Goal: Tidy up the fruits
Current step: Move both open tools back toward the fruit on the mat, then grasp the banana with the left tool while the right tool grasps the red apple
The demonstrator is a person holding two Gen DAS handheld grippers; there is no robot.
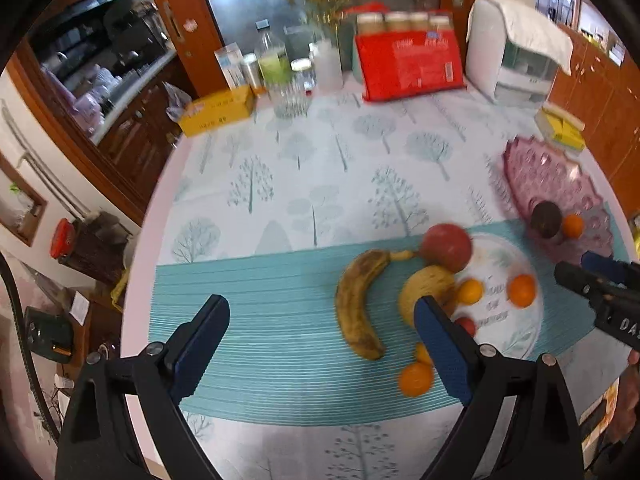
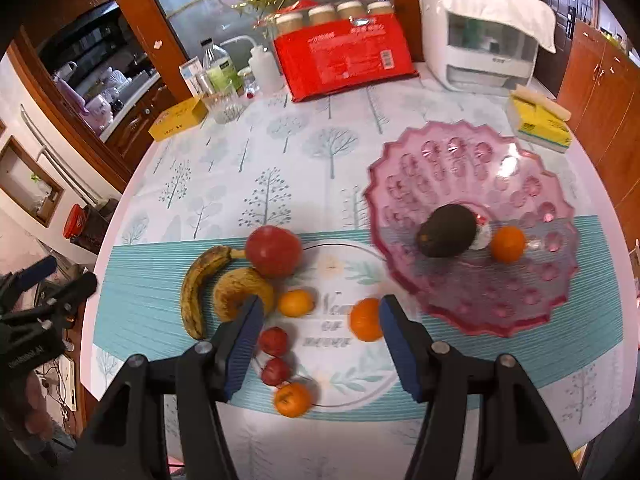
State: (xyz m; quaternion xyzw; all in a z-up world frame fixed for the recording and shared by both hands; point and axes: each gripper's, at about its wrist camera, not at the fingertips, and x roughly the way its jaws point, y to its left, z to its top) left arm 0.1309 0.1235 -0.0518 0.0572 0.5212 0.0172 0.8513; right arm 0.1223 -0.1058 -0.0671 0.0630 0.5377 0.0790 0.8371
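Red package [image 2: 344,58] — white appliance [image 2: 480,36], yellow box [image 2: 178,118]

Avocado [image 2: 447,231] and orange [image 2: 507,244] in pink bowl [image 2: 460,152]; bananas [image 2: 196,292] on mat.

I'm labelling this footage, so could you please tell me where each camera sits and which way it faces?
Left wrist: on the left gripper, looking across the table at the banana; its own open fingers and the right gripper show.
Right wrist: on the right gripper, open above the clear plate, facing the pink bowl.
Shared: banana, red apple, bowl.
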